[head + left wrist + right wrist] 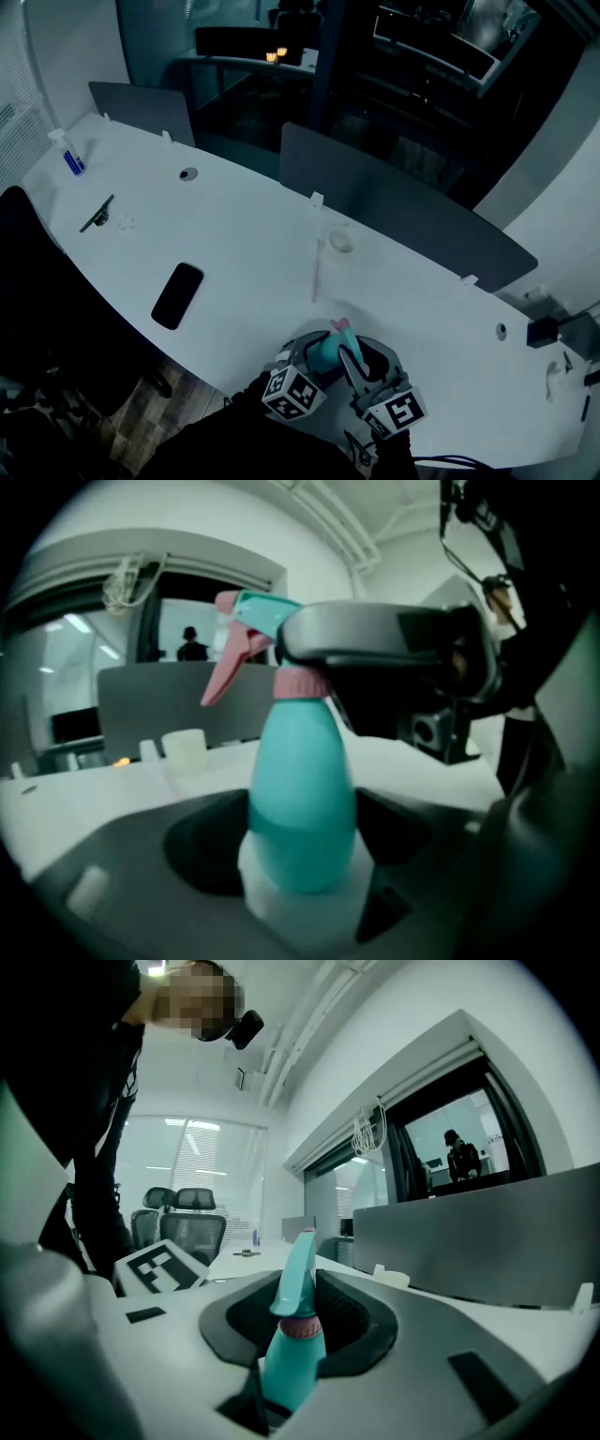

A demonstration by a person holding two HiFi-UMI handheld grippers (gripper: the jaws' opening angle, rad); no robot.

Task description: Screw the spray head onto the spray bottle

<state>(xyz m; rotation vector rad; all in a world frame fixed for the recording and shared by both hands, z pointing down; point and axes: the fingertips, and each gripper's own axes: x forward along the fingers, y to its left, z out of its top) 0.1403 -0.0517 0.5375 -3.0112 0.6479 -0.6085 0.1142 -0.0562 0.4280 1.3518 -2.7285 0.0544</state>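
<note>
Clamped round belly of teal plastic spray bottle [300,789] with left gripper [302,841], likely to stop body spinning. Pinched on teal-and-pink trigger spray head [294,1274] at neck with right gripper [298,1324], presumably for twisting. Held upright at near edge of white desk [244,234].

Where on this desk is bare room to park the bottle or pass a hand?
Free: the wide patch between phone and cup; right of the cup, up to the grommet. Crowded: near edge around the spray bottle; far-left end has a small bottle and dark tool.
</note>
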